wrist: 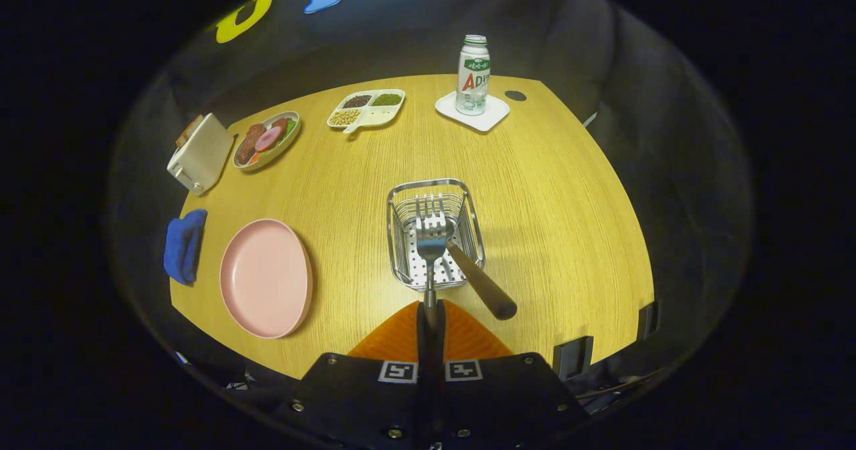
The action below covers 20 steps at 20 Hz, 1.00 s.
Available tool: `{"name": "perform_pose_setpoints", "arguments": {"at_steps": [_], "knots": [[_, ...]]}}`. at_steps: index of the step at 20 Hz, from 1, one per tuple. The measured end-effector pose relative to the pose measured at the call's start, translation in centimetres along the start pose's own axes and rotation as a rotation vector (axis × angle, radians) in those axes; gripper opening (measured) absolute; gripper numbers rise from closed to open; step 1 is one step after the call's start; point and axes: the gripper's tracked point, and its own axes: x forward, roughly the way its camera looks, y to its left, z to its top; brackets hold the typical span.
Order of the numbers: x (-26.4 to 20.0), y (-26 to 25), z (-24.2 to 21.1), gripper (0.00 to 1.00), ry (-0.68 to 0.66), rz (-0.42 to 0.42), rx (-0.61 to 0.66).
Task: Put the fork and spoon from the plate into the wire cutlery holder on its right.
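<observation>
**Fork in the claw, over the basket; spoon already inside**

Your claw (pixel 431 319) is pinched tight on the handle of the steel fork (pixel 431 236), its fingers closed together with the handle between them. The fork's tines reach forward over the near rim of the chrome wire cutlery holder (pixel 468 199), so they hang above its perforated floor.

Inside that holder a dark, wooden-handled utensil (pixel 481 283), by its look the spoon, leans with its handle out over the near right corner. To the holder's left, the round pink plate (pixel 266 277) lies bare. So, judged from this, one piece is in and the fork is the piece left to release.

The holder's mouth is narrow and the leaning handle crowds its right side; the left side has more room. The yellow wooden desk (pixel 548 189) is open around the holder, with its near edge close beneath your claw. Far beyond the holder stands a white bottle (pixel 473 75) on a white coaster, well apart.
</observation>
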Motion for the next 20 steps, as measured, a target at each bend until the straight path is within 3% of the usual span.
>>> {"name": "perform_pose_setpoints", "arguments": {"at_steps": [20], "knots": [[-0.08,0.05,0.86,0.07,0.019,-0.005,0.001]]}}
